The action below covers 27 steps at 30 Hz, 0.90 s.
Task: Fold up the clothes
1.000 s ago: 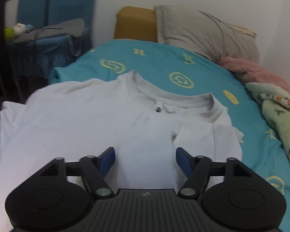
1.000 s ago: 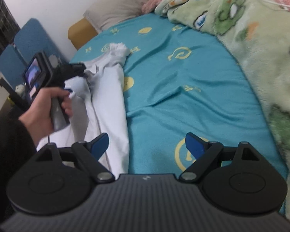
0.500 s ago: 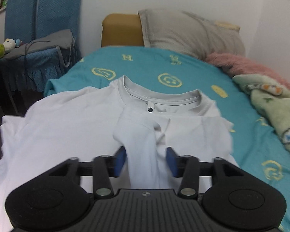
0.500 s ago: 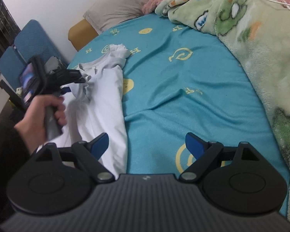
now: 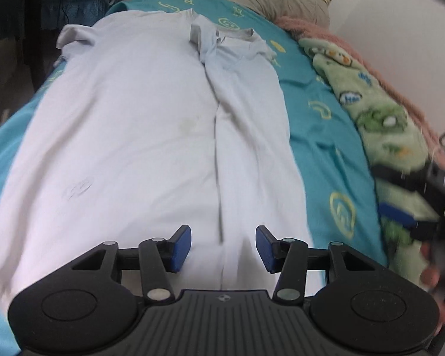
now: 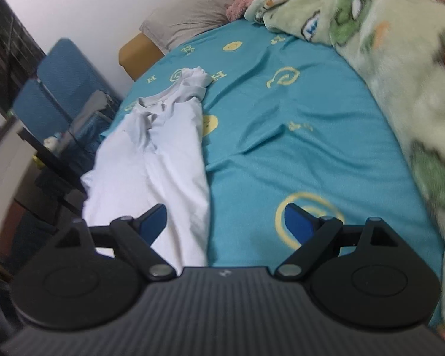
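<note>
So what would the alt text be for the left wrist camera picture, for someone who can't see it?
A white T-shirt lies on a teal bedsheet, one side folded in along its length. The left gripper hangs above its hem, blue pads apart, holding nothing. A green blanket lies alongside.

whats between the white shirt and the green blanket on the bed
Only bare teal bedsheet separates the white shirt from the green blanket; the right wrist view shows it best.
</note>
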### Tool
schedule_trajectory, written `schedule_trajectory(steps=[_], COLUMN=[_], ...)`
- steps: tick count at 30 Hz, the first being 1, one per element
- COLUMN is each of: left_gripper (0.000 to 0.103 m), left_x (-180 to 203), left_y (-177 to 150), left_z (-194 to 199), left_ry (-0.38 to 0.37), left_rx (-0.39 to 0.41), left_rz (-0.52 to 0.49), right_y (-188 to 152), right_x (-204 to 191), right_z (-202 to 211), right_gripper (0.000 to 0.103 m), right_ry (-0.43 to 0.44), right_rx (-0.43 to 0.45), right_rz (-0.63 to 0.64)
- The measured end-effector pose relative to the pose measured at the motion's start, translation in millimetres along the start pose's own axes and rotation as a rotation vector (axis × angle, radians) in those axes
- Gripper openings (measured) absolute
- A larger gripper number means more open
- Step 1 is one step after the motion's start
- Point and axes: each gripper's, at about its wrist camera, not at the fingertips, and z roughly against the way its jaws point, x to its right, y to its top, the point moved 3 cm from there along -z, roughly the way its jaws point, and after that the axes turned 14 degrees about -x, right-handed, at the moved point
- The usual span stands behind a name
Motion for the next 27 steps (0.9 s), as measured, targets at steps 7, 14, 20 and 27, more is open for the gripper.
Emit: schedule_trajectory(steps=[7, 14, 20, 27], left_gripper=[0.039, 0.035, 0.035, 0.051], left_x=[-2.8, 1.1, 10.9, -4.0], left_y=[-29.6, -32.5, -36.4, -31.6], left_z=[13.4, -3.0, 15.9, -5.6], left_ry=[-0.035, -0.072, -0.182, -0.096], left_rx=[-0.048, -0.143, -0.046, -0.156], left_rz=[-0.032, -0.077, -0.146, -0.066], right_y=[-17.1, -30.6, -35.4, -42.5], right_x=[-1.2, -10.3, -19.3, -26.7], right_z=[15.6, 14.2, 11.1, 12.3], right_gripper=[0.087, 0.087, 0.087, 0.087], right_ry=[0.039, -0.017, -0.082, -0.083], right_rx=[-0.028, -0.065, -0.066, -0.064], right_rz=[-0.05, -0.012, 0.038, 0.061])
